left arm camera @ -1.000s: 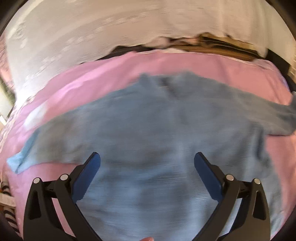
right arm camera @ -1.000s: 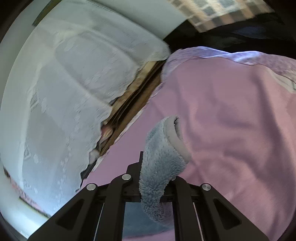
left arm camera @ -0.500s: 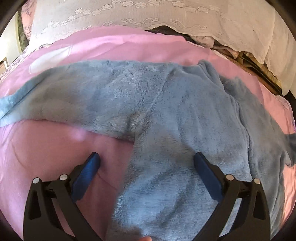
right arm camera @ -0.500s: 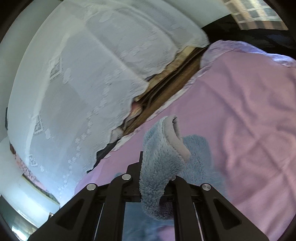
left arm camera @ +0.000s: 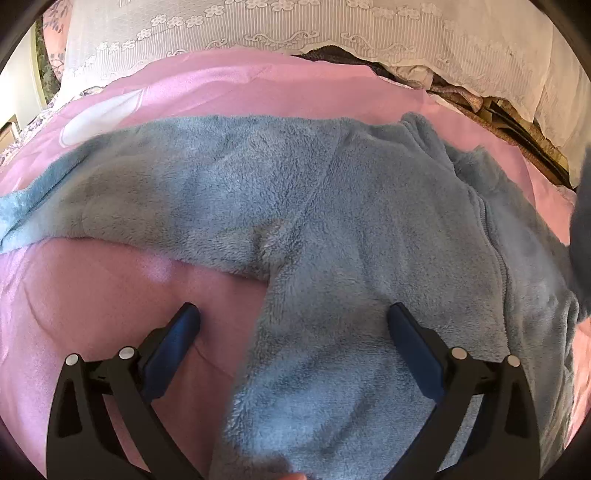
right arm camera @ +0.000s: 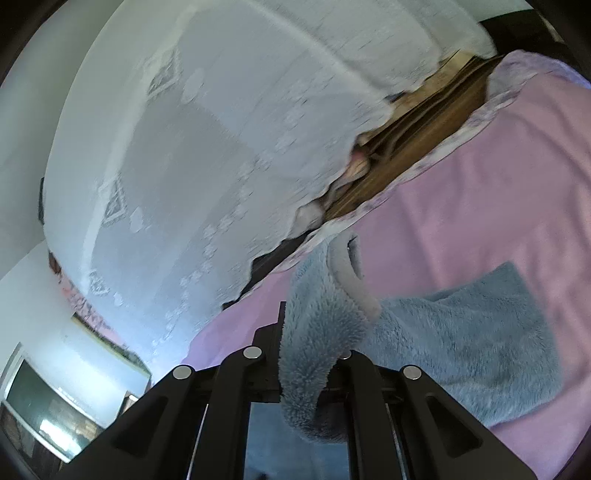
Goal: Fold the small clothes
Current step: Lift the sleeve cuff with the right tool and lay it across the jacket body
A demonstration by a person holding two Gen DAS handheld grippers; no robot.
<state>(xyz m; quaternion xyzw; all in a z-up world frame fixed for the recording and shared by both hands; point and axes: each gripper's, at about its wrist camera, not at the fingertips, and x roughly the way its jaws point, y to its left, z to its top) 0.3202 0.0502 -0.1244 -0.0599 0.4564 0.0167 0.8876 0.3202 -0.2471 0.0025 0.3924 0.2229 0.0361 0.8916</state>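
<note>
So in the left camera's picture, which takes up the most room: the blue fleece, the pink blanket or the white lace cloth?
1. Blue fleece, slightly.
2. Pink blanket, nearly as much; too close to be sure.
3. White lace cloth, clearly least.

- Fleece jacket (left arm camera: pixel 351 221): small, dusty blue, plush pile, spread face-up on pink bedcover (left arm camera: pixel 92 295).
- One sleeve (left arm camera: pixel 129 192) stretched flat toward the picture's left, cuff at the frame edge.
- Zip line runs down the front at the right side of the body; collar bunched at the top.
- Other sleeve's cuff (right arm camera: pixel 325 325) raised off the cover, grey lining showing, pile upright.
</note>
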